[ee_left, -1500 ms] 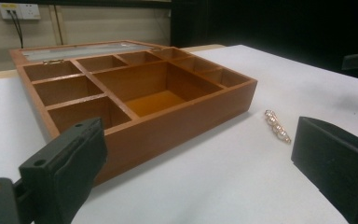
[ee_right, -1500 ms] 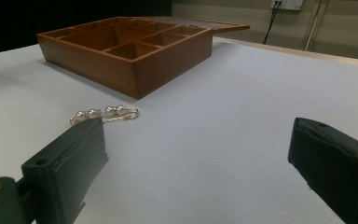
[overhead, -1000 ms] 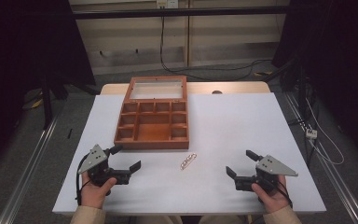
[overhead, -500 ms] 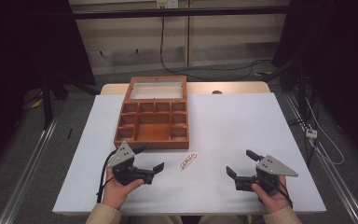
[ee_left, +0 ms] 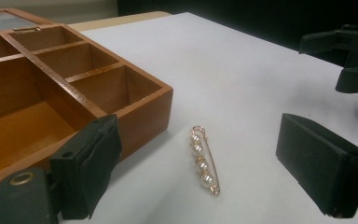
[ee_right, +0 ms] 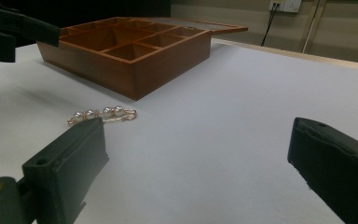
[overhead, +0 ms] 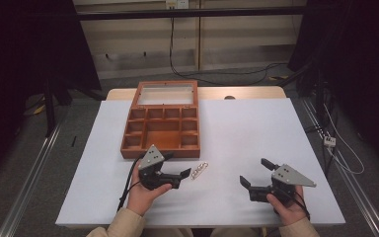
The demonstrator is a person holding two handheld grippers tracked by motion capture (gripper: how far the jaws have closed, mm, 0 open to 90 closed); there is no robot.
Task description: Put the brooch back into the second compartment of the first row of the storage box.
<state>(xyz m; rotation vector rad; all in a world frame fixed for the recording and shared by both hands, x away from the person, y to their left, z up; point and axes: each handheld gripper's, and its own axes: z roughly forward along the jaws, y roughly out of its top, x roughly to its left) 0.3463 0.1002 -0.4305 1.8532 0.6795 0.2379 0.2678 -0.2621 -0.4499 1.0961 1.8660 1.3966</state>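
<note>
The pearl brooch [ee_left: 203,161] is lying flat on the white table [overhead: 276,128], just beside the front right corner of the open wooden box [overhead: 162,127], out at about five o'clock from it, and nothing is touching it yet. The left gripper [overhead: 177,176] is lining up on it, fingers [ee_left: 86,170] spread wide apart with the brooch sitting between and a little ahead of them in the left gripper view. Over at the brooch's four o'clock, well apart, the right gripper [overhead: 256,175] is hovering low, its fingers [ee_right: 65,172] also wide apart and holding nothing. So by my reading this is early going: the approach is nearly made, while the pinch, the lift and the drop into a compartment are all still to come.
</note>
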